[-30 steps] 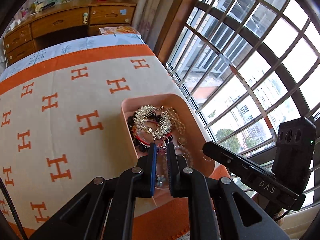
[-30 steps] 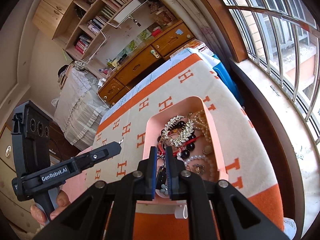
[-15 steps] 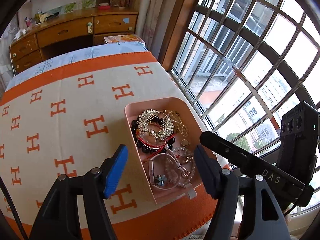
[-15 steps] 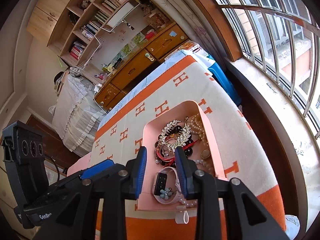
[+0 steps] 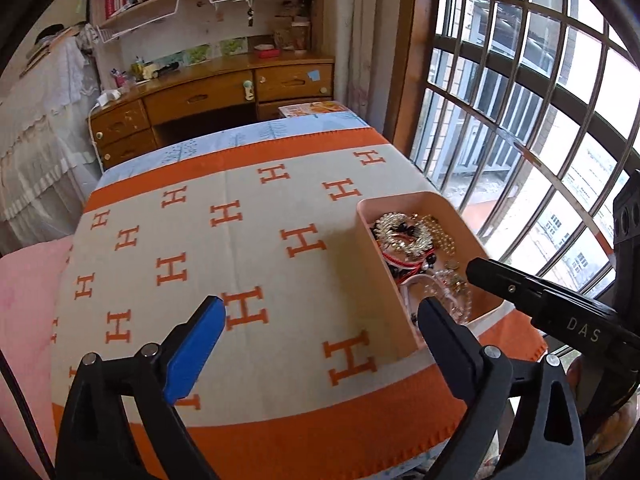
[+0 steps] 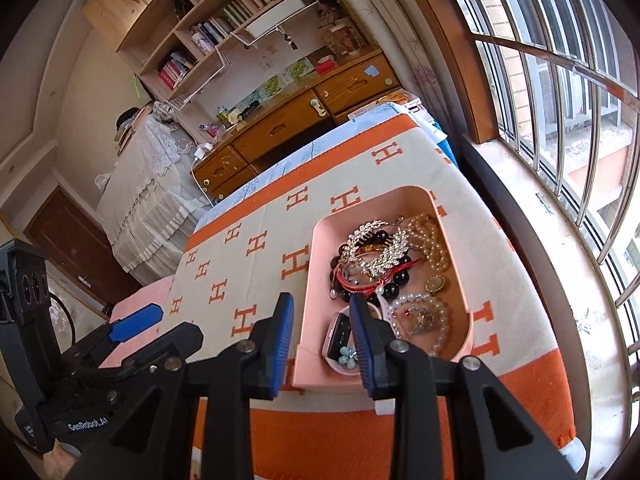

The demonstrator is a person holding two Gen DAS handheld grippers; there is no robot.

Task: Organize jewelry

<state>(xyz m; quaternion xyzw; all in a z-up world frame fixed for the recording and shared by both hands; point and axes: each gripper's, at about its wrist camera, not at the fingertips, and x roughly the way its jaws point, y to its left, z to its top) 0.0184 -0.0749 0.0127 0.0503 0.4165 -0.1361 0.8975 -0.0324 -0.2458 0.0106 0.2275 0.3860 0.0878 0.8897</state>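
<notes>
Both grippers wide, tray near edge.

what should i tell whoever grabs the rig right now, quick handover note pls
Left gripper: open wide, empty, over the H-patterned blanket, left of the tray.
Right gripper: open, empty, at the tray's near end, above the pink watch.
Pink tray: on the blanket by the window, holding all the jewelry in one tangled heap: gold leaf hairpiece, black bead bracelet, red cord, gold bead strand, pearl bracelet.
Done: nothing visibly sorted; no piece lies outside the tray.
Left: pick pieces out one at a time and lay them apart. The watch looks like the nearest first pick.
</notes>
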